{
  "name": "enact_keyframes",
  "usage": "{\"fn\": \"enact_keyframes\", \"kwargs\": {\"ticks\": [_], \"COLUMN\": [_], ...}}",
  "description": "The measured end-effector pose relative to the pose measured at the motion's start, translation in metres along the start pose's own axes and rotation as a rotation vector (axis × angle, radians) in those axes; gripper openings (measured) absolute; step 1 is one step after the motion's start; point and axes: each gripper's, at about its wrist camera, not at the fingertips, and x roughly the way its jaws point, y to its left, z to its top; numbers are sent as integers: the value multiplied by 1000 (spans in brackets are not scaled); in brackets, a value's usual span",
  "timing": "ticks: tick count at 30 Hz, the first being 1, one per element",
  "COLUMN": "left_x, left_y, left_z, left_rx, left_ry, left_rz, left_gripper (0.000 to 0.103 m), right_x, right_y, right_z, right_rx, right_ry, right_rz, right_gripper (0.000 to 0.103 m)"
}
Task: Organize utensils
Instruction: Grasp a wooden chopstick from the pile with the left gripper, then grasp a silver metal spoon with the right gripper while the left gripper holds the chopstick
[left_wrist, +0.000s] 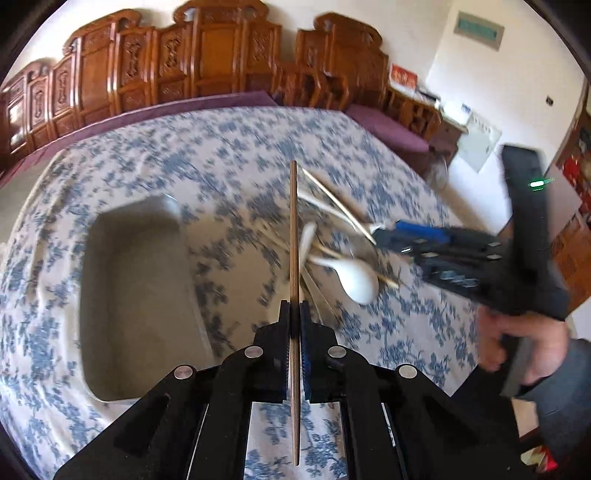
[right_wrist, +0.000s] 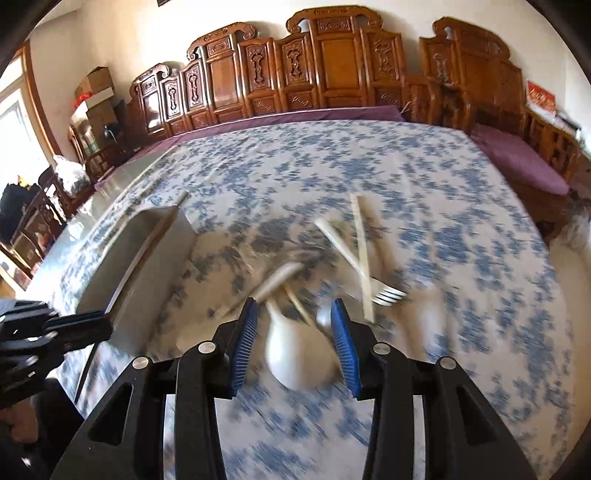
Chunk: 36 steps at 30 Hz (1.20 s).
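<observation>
My left gripper (left_wrist: 294, 308) is shut on a brown wooden chopstick (left_wrist: 293, 229), which points straight ahead and sticks out past both ends of the jaws. It hangs above the cloth between a grey tray (left_wrist: 110, 369) on the left and a heap of utensils on the right. The heap holds a white spoon (left_wrist: 360, 284) and pale chopsticks (left_wrist: 334, 201). My right gripper (right_wrist: 295, 314) stands open over the heap, and the bowl of the white spoon (right_wrist: 299, 358) lies between its blue pads (right_wrist: 245, 332) without being pressed. A fork (right_wrist: 388, 293) and pale chopsticks (right_wrist: 360, 254) lie just ahead.
The table (right_wrist: 332, 162) wears a blue-flowered white cloth. The grey tray (right_wrist: 162, 280) sits left of the heap in the right wrist view, with the left gripper (right_wrist: 74, 328) at its near corner. Carved wooden benches (right_wrist: 332, 55) with purple cushions line the far side.
</observation>
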Motion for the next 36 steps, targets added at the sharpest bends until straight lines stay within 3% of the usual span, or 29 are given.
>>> {"fn": "enact_keyframes", "kwargs": {"ticks": [4,13,19,29,36], "left_x": [-15,-33,-38,-45,-46], "left_y": [14,39,42,47,50], "left_z": [6,6,5,3,1], "left_rx": [-14,-44,-48,-56,-60], "left_ry": [-34,-76,-92,-106,-101], "left_rz": [18,26,11,4,11], "left_gripper": [4,4,4,4,4], "right_x": [35,90,100,108,117], "right_y": [20,43,33,14,0], "right_z": [18,28,21,35,47], "right_rx": [12,22,41,125,194], "right_ry": [28,108,179,178,182], "right_rz": [45,51,20,5,-71], "right_gripper": [44,38,37,36,30]}}
